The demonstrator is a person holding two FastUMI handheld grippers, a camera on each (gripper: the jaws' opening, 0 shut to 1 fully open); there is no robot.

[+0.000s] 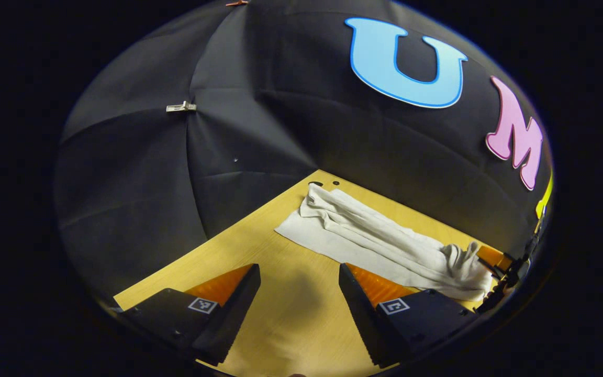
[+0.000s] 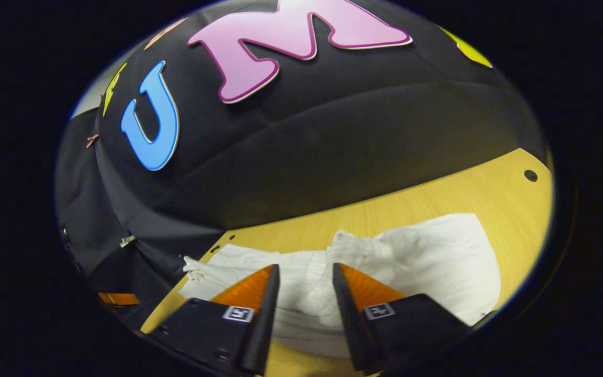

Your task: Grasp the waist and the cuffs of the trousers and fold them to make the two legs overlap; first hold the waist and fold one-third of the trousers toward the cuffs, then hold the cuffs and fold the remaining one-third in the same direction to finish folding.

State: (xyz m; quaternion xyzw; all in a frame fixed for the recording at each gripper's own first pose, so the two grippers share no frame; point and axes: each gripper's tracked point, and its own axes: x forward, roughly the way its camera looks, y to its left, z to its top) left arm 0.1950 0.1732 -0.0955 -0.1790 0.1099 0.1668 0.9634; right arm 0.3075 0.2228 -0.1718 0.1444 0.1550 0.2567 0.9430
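Observation:
White trousers [image 1: 380, 241] lie stretched out on the wooden table [image 1: 280, 314], one end flat near the back wall, the other end bunched up at the right. In the left gripper view my left gripper [image 1: 299, 272] hovers open over bare wood, short of the trousers' near edge. My right gripper [image 1: 498, 269] shows at the bunched end of the cloth. In the right gripper view the right gripper [image 2: 305, 269] stands open low over the trousers [image 2: 427, 256], with wrinkled cloth lying in the gap between its fingers.
The black cloth wall [image 1: 259, 131] closes the table's back and left side right behind the trousers. Small round holes [image 1: 316, 184] sit in the tabletop near the far corner. Another hole [image 2: 530, 175] lies at the table's right end.

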